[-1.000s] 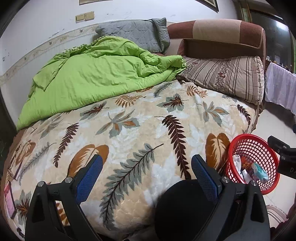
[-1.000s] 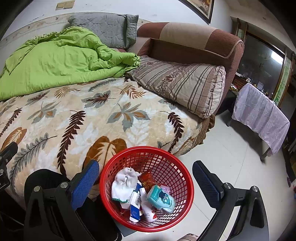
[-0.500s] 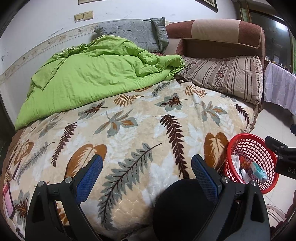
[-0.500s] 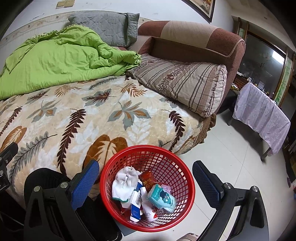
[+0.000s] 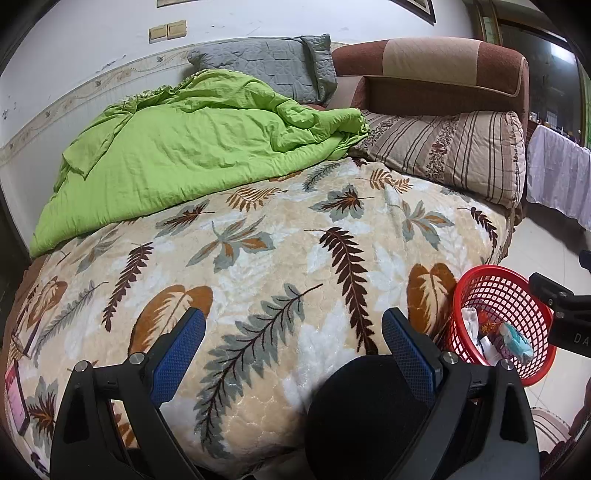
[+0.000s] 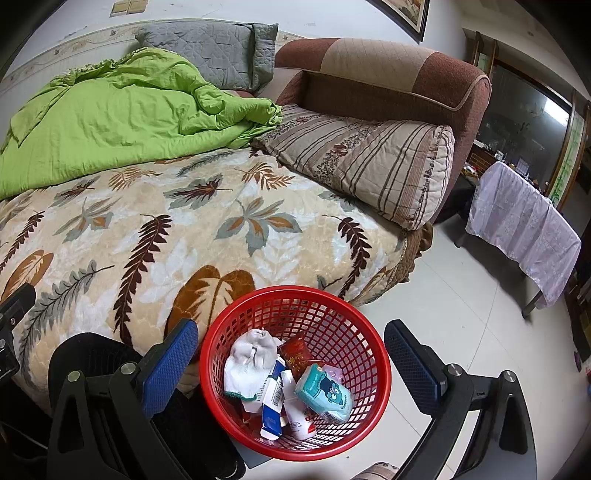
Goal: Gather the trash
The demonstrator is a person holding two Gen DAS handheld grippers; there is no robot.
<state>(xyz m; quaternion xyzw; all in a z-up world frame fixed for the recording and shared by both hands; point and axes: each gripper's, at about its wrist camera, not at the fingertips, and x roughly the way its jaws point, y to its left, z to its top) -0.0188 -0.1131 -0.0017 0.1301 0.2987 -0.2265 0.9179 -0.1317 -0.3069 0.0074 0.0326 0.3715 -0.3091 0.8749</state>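
Red basket (image 6: 295,373) of trash between wide right tongs (image 6: 291,354); left tongs (image 5: 293,343) wide, empty

Setting identified as a home bedroom. A bed (image 5: 280,258) is seen covered with a beige leaf-patterned blanket (image 6: 192,229); a crumpled green quilt (image 5: 192,147) is laid across its far side. A grey quilted pillow (image 5: 273,66) is propped against the wall, and a striped pillow (image 6: 369,162) is set against a padded brown headboard (image 6: 388,77). Wall switches (image 5: 168,31) and a decorative border strip are noted on the white wall, with the corner of a framed picture (image 6: 406,14) above. A tiled floor (image 6: 461,314) is observed beside the bed, and a piece of furniture draped in pale cloth (image 6: 524,229) stands further off.
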